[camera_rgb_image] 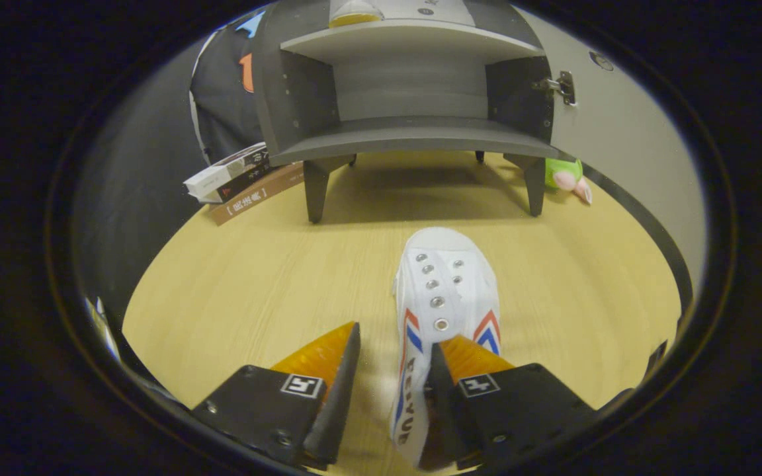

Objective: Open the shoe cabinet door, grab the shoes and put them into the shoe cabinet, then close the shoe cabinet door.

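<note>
Scanning left to right: one gripper view, wooden bench [255, 277] under everything.
books: stack [239, 177] lying flat on the bench at far left, just beside the cabinet's left leg, touching the booth wall behind.
left finger: on the bench left of the shoe, a gap of bare wood between it and the shoe's side.
tongs [394, 357]: jaws apart, straddling the shoe's side wall; right finger sits in or over the shoe opening, left finger outside. Cannot tell if either presses on the shoe.
shoe [447, 291]: white sneaker, red and blue stripes, metal eyelets, no laces visible; toe points toward the cabinet, heel end between the fingers.
shoe cabinet [414, 135]: grey, on legs, well beyond the shoe; lower compartment bare, something yellow on upper shelf.
cabinet door [626, 132]: swung open to the right, hinge visible.
plush toy [569, 177]: green and pink, by the cabinet's right leg, against the door.
</note>
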`<control>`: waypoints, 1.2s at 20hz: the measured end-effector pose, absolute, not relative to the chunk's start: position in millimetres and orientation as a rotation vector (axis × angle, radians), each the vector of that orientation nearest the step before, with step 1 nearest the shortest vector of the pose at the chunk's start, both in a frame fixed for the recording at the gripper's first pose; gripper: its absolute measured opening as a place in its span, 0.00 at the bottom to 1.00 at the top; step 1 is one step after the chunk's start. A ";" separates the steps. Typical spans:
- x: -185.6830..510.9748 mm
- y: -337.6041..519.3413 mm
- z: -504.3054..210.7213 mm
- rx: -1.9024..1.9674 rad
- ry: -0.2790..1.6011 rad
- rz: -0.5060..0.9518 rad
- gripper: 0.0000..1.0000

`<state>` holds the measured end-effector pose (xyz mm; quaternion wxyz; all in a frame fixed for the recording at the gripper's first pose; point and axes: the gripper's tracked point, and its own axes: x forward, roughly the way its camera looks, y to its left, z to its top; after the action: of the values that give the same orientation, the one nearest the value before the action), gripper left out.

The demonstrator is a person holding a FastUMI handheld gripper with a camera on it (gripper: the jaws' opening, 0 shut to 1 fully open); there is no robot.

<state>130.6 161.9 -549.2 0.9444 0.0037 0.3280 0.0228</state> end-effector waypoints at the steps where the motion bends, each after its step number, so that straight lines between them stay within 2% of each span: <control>1: 132.0 156.4 -549.2 0.005 0.652 0.026 0.47; 3: 134.7 158.0 -549.8 0.035 0.636 0.015 0.17; 5: 134.9 158.7 -547.5 0.047 0.626 0.006 0.10; 7: 137.4 160.3 -543.0 0.061 0.620 0.010 0.07; 14: 143.7 143.1 -473.8 0.058 0.523 -0.017 0.05; 24: 157.8 116.6 -283.7 0.013 0.346 -0.034 0.05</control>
<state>157.8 116.6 -283.7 0.9849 0.0064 0.1721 -0.0167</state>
